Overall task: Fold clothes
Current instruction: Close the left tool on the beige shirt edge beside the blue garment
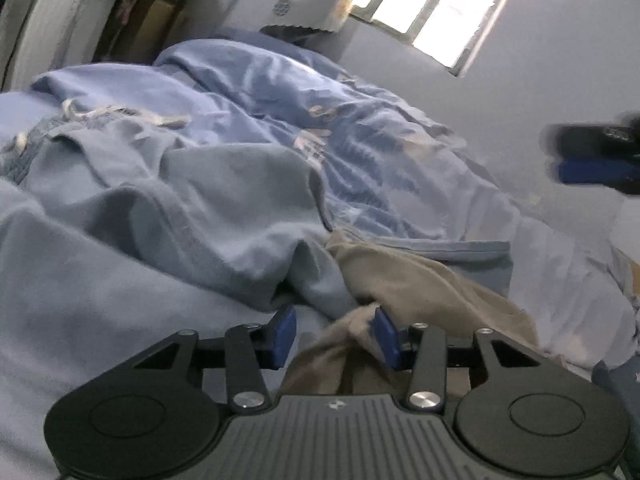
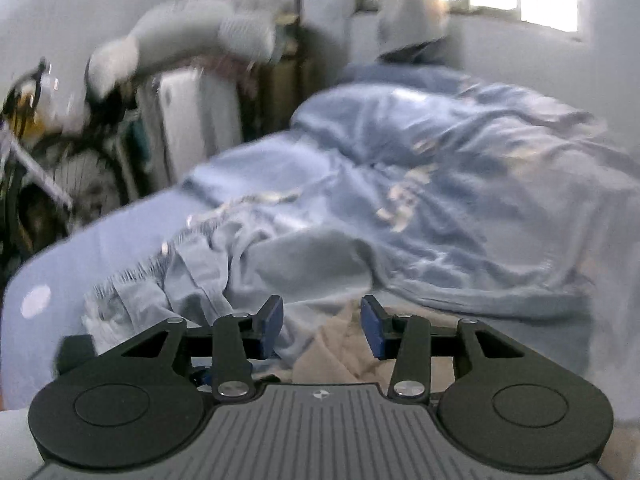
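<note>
A beige garment (image 1: 420, 280) lies crumpled on the bed, partly under a grey-blue garment (image 1: 208, 200) with a drawstring waistband. My left gripper (image 1: 335, 336) sits low over the beige cloth. A fold of it rises between the blue pads and rests against the right pad (image 1: 386, 338); the left pad stands apart from it. My right gripper (image 2: 322, 328) hovers open above the beige garment (image 2: 340, 356) and the grey-blue garment (image 2: 248, 264), with nothing between its fingers. It also shows blurred at the right edge of the left wrist view, right gripper (image 1: 560, 154).
A rumpled blue duvet (image 1: 320, 120) covers the far side of the bed, over a blue sheet (image 2: 100, 248). A bicycle (image 2: 80, 184) and white panels (image 2: 192, 120) stand beyond the bed's left side. A blurred grey-white sleeve-like shape (image 2: 192, 36) hangs above them. Bright windows (image 1: 432, 4) are behind.
</note>
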Tool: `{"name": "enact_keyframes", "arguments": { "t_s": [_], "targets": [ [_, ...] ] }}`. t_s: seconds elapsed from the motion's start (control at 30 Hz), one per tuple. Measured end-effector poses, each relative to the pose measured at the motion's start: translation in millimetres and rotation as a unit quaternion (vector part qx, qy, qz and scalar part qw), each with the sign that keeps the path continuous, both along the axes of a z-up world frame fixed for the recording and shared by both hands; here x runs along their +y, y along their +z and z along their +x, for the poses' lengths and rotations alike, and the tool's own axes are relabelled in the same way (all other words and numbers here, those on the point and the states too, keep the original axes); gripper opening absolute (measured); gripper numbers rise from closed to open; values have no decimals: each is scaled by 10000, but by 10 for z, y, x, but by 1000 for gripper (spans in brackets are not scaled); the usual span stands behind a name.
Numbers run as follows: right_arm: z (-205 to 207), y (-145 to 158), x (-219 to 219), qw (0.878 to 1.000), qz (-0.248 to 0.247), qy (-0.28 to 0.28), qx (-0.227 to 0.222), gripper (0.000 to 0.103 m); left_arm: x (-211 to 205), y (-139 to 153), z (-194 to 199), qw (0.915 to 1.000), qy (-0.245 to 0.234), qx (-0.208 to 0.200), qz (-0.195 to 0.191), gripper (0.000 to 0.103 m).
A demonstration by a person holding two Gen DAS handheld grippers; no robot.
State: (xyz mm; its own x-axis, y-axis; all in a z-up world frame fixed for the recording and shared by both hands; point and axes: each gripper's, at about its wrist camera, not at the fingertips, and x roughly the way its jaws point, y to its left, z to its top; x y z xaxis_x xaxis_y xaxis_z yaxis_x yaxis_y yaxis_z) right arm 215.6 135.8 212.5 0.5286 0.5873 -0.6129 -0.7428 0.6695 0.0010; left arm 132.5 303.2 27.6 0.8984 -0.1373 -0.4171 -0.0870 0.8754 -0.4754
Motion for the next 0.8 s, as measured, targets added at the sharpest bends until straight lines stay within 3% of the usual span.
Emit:
{"name": "enact_keyframes", "arguments": {
  "t_s": [0.1, 0.27, 0.43, 0.73, 0.8],
  "targets": [
    [295, -232, 349, 9991, -361, -22, 216, 44, 22, -38, 76, 9998, -96, 95, -124, 38],
    [672, -738, 762, 9928, -1036, -255, 539, 44, -73, -6, 66, 9995, -298, 27, -61, 13],
    [941, -1025, 965, 9855, -1440, -453, 780, 44, -81, -10, 45, 9993, -322, 7, -174, 10],
    [1277, -1357, 1263, 9749, -1944, -808, 723, 44, -31, -15, 12, 9983, -299, -79, -490, 8],
    [1340, -1440, 1280, 9721, -2037, -904, 733, 37, -35, -12, 9, 9983, -309, -95, -486, 8]
  ]
}}
